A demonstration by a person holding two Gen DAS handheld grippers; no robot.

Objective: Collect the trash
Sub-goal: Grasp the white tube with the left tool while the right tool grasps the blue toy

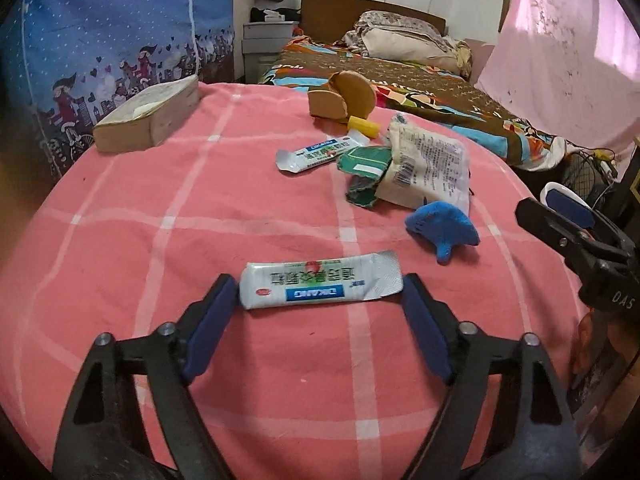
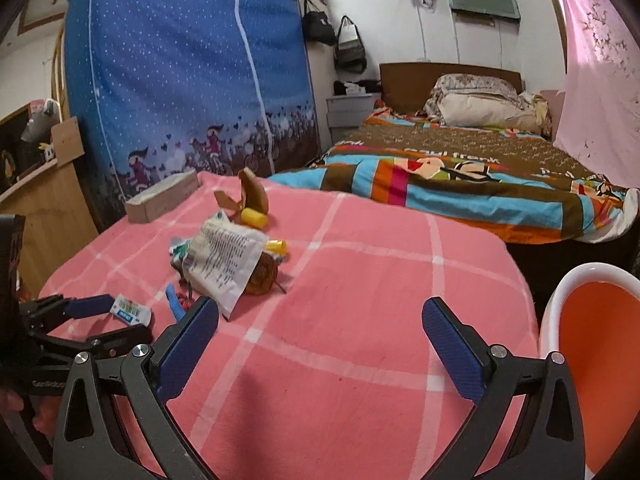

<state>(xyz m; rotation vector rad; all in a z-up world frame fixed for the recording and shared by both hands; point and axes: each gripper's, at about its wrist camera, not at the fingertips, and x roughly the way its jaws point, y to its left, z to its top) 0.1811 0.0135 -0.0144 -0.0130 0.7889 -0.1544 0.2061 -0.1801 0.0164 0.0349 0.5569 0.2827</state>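
Left gripper (image 1: 320, 292): jaws set wide, one blue rubber pad at each short end of a flat white foil sachet (image 1: 320, 282) lying crosswise on the cloth. The left pad looks to be touching the sachet end; the right pad sits just beside the crimped end. No buckling in the sachet, so not pinched. Sachet is glossy, rectangular, with a blue label band and printed text that reads upside down.

Right gripper (image 2: 320, 320): jaws wide, nothing between them, textured blue pads over bare cloth.

Surface: pink checked blanket (image 2: 360, 360), soft weave, pale grid lines.

Trash pile further back: second sachet (image 1: 316, 154), torn green carton (image 1: 362, 176), crumpled white paper bag (image 1: 428, 168) with fine print, yellow cap (image 1: 362, 126), brown cardboard curl (image 1: 344, 98). A blue fuzzy cloth piece (image 1: 442, 228) lies near the bag. A brownish round thing shows under the bag from the right wrist view; too hidden to identify.

Bin (image 2: 592, 360): smooth plastic, white rim, orange inside, cut off at the right edge, beside the blanket.

Worn tissue box (image 1: 148, 114) at the far left.
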